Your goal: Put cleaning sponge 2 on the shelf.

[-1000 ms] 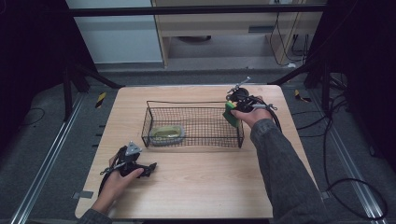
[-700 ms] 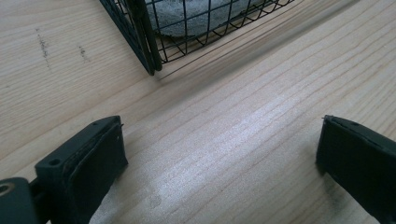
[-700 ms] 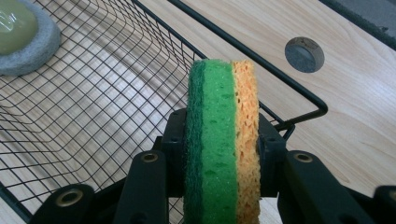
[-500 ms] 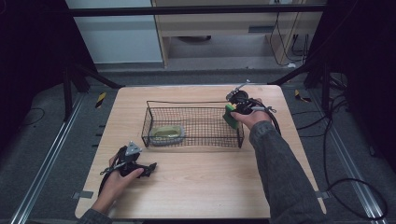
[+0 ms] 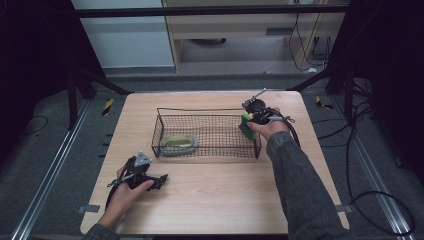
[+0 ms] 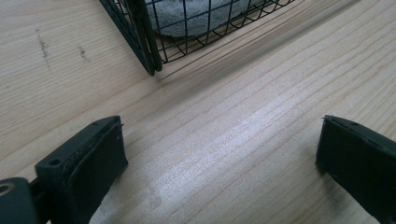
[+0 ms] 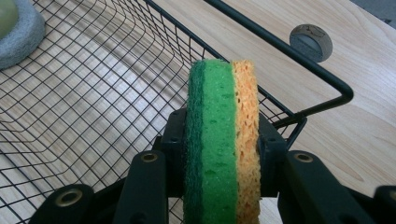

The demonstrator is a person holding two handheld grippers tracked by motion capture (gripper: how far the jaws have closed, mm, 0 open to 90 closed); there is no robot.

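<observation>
On the wooden bench (image 5: 215, 190) stands a black wire basket (image 5: 207, 131). In the high view the right gripper (image 5: 248, 121) is at the basket's 3 o'clock end, over the rim. Its jaws are clamped on a sponge (image 7: 223, 140) that stands on edge, dark green scouring layer on one face and orange-yellow foam on the other. In the right gripper view the sponge sits squeezed between the two black jaws, with the basket's mesh floor below and its corner rail just beyond. A round grey cap (image 7: 310, 43) is set into the bench surface past that rail.

Inside the basket, toward its 9 o'clock end, lies a grey-edged scrubbing pad with a pale green top (image 5: 177, 143).

The left gripper (image 5: 160, 180) rests low at the bench's 7 o'clock, well apart from the basket, held by the person's left hand (image 5: 125, 192). In the left gripper view its jaws stand wide apart with only bare wood between them, and the basket's near corner (image 6: 147, 42) is ahead at 12 o'clock.
</observation>
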